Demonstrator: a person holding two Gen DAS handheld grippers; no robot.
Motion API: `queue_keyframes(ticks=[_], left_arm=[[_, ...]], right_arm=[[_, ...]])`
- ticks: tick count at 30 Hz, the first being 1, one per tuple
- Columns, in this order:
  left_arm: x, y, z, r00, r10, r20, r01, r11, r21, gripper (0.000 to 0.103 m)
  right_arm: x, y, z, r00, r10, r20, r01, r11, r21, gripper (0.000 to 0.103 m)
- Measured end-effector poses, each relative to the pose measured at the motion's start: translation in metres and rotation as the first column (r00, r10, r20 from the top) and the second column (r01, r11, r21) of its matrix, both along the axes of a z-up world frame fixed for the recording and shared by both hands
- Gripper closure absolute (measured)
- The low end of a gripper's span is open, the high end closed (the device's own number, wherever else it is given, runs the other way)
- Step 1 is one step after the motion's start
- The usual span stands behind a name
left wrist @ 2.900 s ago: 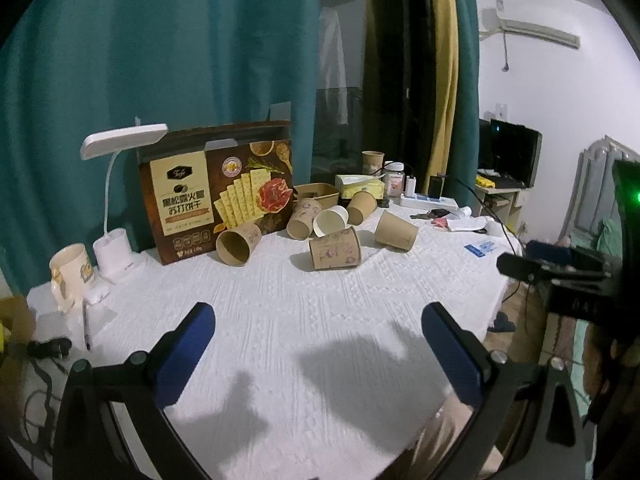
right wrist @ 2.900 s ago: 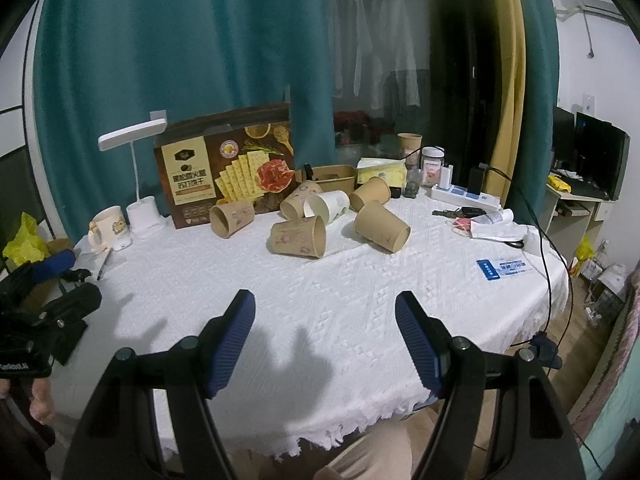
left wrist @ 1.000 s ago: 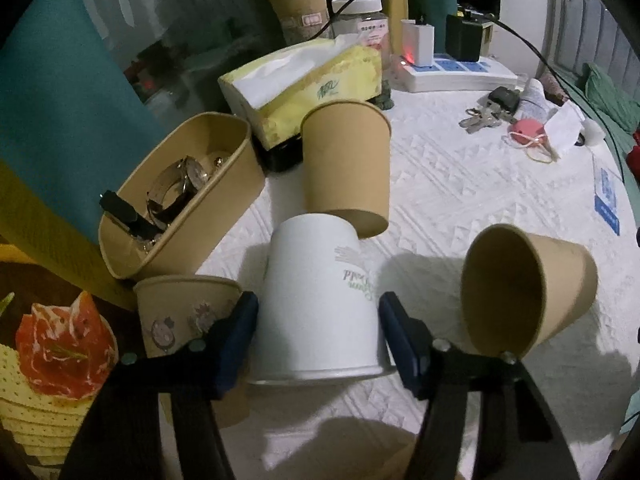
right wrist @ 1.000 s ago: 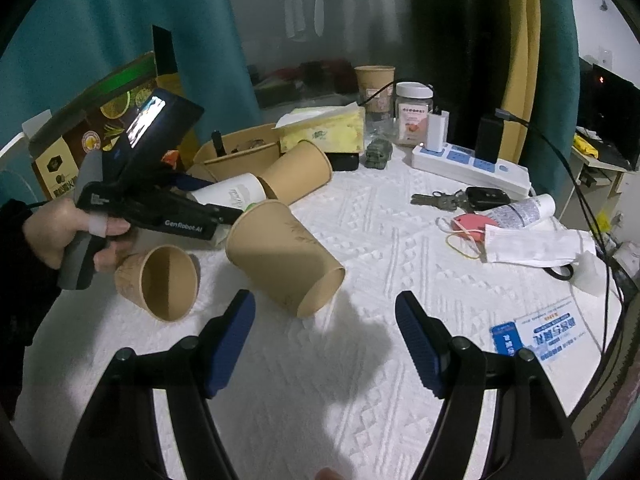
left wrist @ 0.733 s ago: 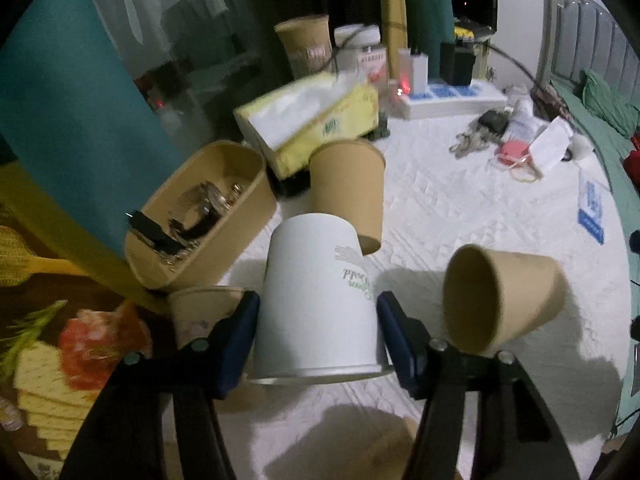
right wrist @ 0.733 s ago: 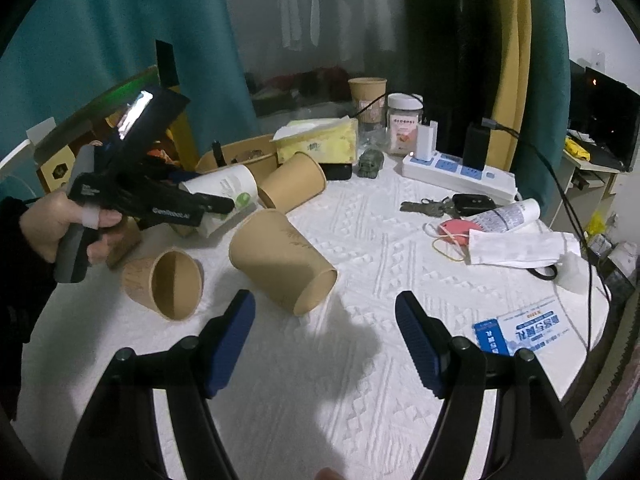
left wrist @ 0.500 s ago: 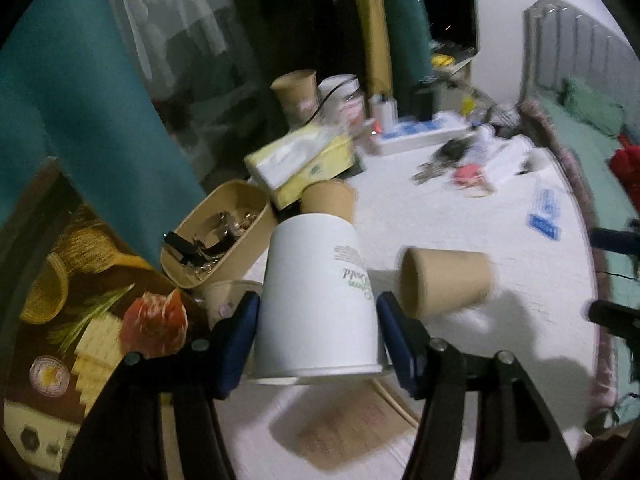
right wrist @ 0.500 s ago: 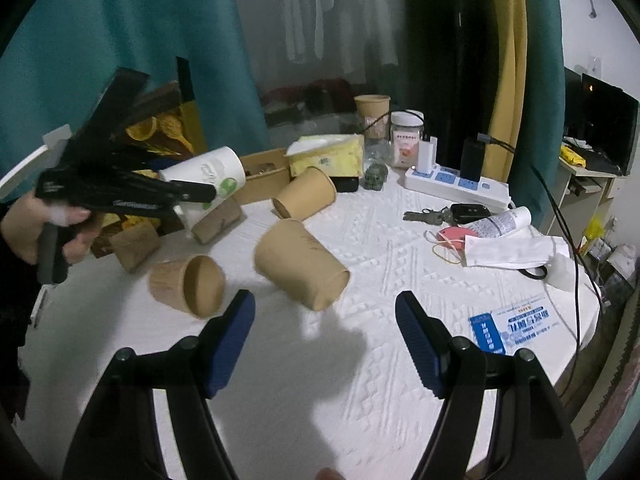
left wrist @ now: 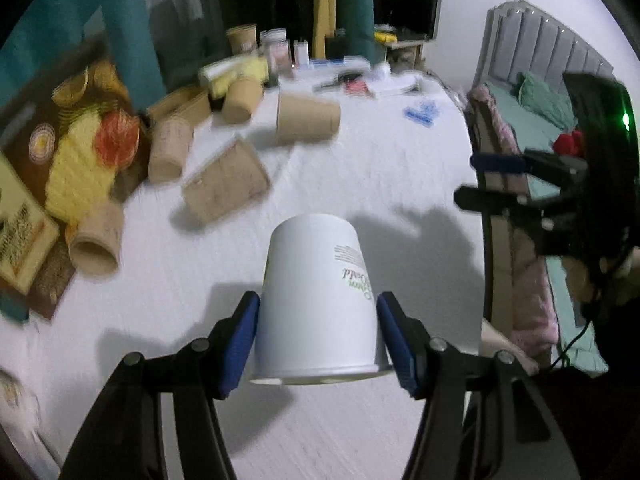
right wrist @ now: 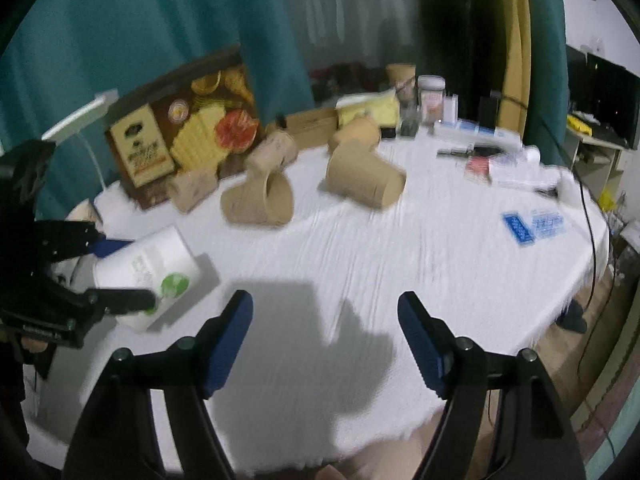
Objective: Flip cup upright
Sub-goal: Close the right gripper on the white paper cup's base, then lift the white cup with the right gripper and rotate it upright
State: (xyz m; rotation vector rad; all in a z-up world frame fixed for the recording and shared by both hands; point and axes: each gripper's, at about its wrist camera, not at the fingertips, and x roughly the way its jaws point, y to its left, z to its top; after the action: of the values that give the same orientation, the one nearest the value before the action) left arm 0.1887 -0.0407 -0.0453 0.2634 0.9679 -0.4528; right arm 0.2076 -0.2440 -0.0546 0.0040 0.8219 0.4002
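In front of the cracker box (left wrist: 60,152), left gripper (left wrist: 318,334) is pinching white cup (left wrist: 320,300); rotate slowly, rim upward; right gripper (right wrist: 325,338) is spread, empty.

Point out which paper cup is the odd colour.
The white cup, clamped between the left gripper's blue pads. Every other cup, like the brown cup lying on the tablecloth, is brown.

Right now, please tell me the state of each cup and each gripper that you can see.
white cup: gripped, off the table, base pointing away from the left wrist camera
left gripper: shut on the white cup
right gripper: open, empty, jaws just opening
brown cups: lying on their sides
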Motion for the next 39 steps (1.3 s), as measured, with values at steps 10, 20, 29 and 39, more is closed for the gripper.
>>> queue_keyframes(ticks=[10,20,29,39], left_arm=[[-0.026,0.007,-0.035,0.998,0.043,-0.046,-0.039,0.997,0.07,0.04],[-0.021,0.005,-0.041,0.997,0.047,-0.054,-0.045,0.998,0.044,0.025],[-0.048,0.031,-0.01,0.986,0.164,0.02,-0.163,0.986,-0.043,0.024],[-0.134,0.107,0.002,0.862,0.499,0.089,-0.462,0.845,-0.269,0.023]], right_arm=[[-0.039,0.007,-0.021,0.998,0.012,-0.054,-0.013,1.0,-0.021,0.03],[-0.036,0.005,-0.018,0.999,0.005,-0.054,-0.007,1.0,-0.031,0.03],[-0.029,0.043,0.006,0.941,0.334,0.046,-0.321,0.929,-0.187,0.03],[-0.059,0.14,0.01,0.506,0.861,-0.059,-0.743,0.4,-0.537,0.024]])
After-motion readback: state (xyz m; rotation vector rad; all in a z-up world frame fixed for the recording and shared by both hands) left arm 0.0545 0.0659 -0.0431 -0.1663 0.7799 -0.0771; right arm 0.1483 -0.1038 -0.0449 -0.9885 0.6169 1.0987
